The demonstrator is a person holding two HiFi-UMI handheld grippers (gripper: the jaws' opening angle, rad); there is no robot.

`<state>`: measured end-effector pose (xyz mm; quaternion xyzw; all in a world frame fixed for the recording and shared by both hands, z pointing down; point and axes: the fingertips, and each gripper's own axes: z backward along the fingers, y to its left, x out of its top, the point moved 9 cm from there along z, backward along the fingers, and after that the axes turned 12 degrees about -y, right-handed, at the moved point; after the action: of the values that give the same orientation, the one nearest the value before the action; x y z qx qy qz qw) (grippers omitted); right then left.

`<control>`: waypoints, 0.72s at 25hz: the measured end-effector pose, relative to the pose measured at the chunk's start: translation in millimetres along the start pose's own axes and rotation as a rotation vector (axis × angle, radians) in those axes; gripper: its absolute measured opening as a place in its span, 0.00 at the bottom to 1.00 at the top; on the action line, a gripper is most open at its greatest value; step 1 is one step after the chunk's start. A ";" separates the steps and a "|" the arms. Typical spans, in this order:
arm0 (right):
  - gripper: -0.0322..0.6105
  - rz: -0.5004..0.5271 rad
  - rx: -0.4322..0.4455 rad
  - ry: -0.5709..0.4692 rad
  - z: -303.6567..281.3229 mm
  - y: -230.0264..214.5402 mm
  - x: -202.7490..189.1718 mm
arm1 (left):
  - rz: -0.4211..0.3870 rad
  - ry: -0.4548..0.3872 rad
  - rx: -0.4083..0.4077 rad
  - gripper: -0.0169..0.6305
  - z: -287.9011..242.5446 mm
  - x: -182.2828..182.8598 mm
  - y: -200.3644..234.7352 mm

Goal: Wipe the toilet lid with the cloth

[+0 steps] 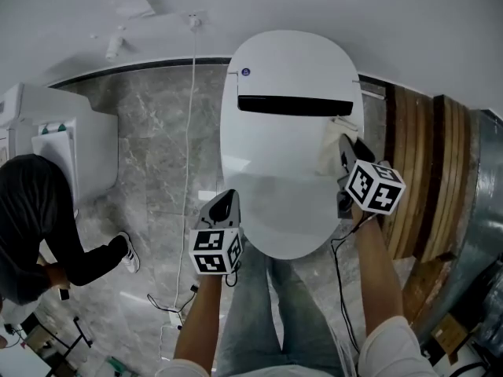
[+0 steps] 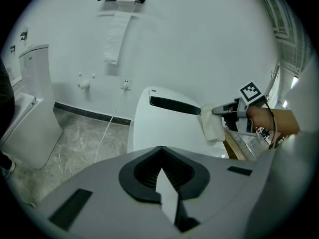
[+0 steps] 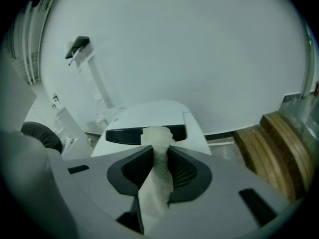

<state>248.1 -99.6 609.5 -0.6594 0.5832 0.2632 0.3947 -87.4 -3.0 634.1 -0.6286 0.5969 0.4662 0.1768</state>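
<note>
The right gripper (image 1: 344,144) pinches the white cloth (image 1: 330,146) between its fingers (image 3: 185,176); the cloth hangs at the right side of the toilet lid (image 1: 283,203), seemingly touching it; the left gripper (image 1: 228,200) sits by the lid's left edge, fingers closed, empty

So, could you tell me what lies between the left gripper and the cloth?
Only bare toilet lid separates left gripper from cloth, per the head view.
</note>
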 end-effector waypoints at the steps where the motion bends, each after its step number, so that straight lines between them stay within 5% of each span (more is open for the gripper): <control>1: 0.20 -0.027 0.046 -0.009 5.5 18.4 -1.3 | 0.008 -0.003 0.013 0.05 2.8 -0.8 4.3; 10: 0.20 -0.270 0.397 0.120 -0.6 165.2 -45.5 | 0.061 -0.037 0.091 0.05 25.4 -1.1 37.9; 18: 0.20 -0.091 0.370 0.232 -47.1 198.7 -72.6 | 0.091 -0.024 0.105 0.05 32.2 -11.5 52.5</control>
<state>35.5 -99.4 651.6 -0.6272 0.6327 0.0563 0.4507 -145.8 17.0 644.6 -0.5849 0.6466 0.4491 0.1953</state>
